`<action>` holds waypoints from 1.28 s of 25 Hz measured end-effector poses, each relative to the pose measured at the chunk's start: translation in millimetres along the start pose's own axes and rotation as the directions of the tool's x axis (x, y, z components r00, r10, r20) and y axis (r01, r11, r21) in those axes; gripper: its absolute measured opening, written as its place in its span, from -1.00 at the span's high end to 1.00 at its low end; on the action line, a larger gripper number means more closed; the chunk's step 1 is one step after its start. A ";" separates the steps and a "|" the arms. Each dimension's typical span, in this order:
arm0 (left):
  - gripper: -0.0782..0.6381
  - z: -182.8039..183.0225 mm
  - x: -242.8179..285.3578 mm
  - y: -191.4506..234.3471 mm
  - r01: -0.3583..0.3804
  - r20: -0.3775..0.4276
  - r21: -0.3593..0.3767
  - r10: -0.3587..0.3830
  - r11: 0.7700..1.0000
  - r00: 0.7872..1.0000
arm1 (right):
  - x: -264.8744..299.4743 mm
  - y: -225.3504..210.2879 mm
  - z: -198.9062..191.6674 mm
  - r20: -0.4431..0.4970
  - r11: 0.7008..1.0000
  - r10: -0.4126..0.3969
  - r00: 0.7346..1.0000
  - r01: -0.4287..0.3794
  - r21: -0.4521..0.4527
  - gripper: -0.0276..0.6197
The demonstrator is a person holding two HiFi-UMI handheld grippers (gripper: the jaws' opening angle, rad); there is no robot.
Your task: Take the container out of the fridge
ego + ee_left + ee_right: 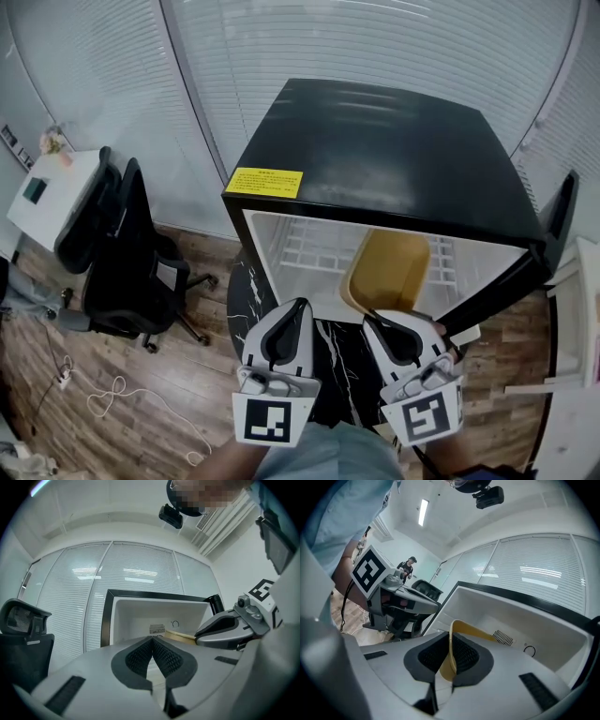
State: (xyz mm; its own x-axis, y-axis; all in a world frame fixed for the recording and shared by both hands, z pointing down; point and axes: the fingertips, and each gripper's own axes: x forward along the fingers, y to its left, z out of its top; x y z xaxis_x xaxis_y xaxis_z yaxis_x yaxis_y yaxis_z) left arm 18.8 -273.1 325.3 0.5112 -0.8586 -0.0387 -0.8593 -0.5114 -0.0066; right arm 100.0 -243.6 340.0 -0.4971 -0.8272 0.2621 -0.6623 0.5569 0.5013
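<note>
At the open front of the black fridge (394, 159) a tan container (389, 272) sits tilted in the right half of the opening, its far part inside the white interior and its near edge at the front lip; a white wire shelf (309, 248) shows inside the fridge to the left of it. The right gripper (450, 654) is clamped on the container's thin near wall, which stands upright between its two dark ribbed pads; from the head view this gripper reaches the fridge's opening from below right. The left gripper (153, 641) is closed with nothing between its pads, their tips meeting; it hangs just outside the fridge's opening, beside the right gripper and apart from the container. A yellow label (263, 181) lies on the fridge's top at its front left corner; the fridge's door (562, 211) stands swung open at its right side. Left of the fridge a black office chair (122, 253) stands on the wooden floor (178, 394), and a white cable (103, 398) lies on the floor nearer the person; behind the fridge hang white blinds (375, 42).
</note>
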 end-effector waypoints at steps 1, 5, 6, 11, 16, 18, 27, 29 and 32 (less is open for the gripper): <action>0.74 1.7 -2.9 -1.7 0.006 0.005 0.002 -0.006 1.000 1.000 | -3.8 2.6 0.8 0.000 1.000 -0.006 1.000 0.006 0.007 0.81; 0.74 6.7 -14.6 -9.4 0.035 0.013 0.006 -0.035 0.999 0.999 | -19.3 12.7 3.1 0.000 0.999 -0.037 0.999 0.037 0.038 0.81; 0.74 7.9 -17.7 -11.4 0.043 0.013 0.008 -0.043 0.999 0.999 | -22.8 15.0 4.2 0.002 0.998 -0.046 0.999 0.046 0.044 0.81; 0.74 18.1 -32.3 -19.4 0.077 0.037 0.029 -0.078 0.997 0.996 | -40.3 23.3 11.8 0.006 0.993 -0.097 0.995 0.097 0.071 0.81; 0.74 33.9 -45.1 -27.9 0.116 0.069 0.031 -0.118 0.993 0.991 | -58.9 24.1 32.1 0.058 0.983 -0.164 0.985 0.157 0.099 0.81; 0.74 43.8 -52.0 -31.0 0.131 0.090 0.034 -0.134 0.991 0.987 | -67.9 23.0 42.5 0.084 0.977 -0.189 0.978 0.178 0.119 0.81; 0.74 80.8 -73.2 -33.7 0.154 0.180 0.071 -0.165 0.985 0.970 | -103.5 10.3 76.1 0.175 0.948 -0.298 0.938 0.270 0.167 0.81; 0.74 81.3 -75.8 -33.6 0.157 0.181 0.071 -0.168 0.985 0.969 | -106.6 9.2 76.8 0.180 0.941 -0.317 0.931 0.286 0.180 0.81; 0.74 79.0 -78.4 -35.0 0.165 0.179 0.070 -0.175 0.984 0.968 | -110.3 9.0 74.3 0.171 0.932 -0.337 0.926 0.303 0.197 0.81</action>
State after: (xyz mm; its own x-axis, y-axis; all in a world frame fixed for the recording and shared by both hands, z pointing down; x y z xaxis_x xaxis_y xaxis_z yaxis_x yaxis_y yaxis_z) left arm 7.6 -185.0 249.6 0.6430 -0.7350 -0.2154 -0.7620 -0.6423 -0.0830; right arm 107.2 -141.7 254.3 -0.3330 -0.9405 -0.0672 -0.8786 0.2836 0.3842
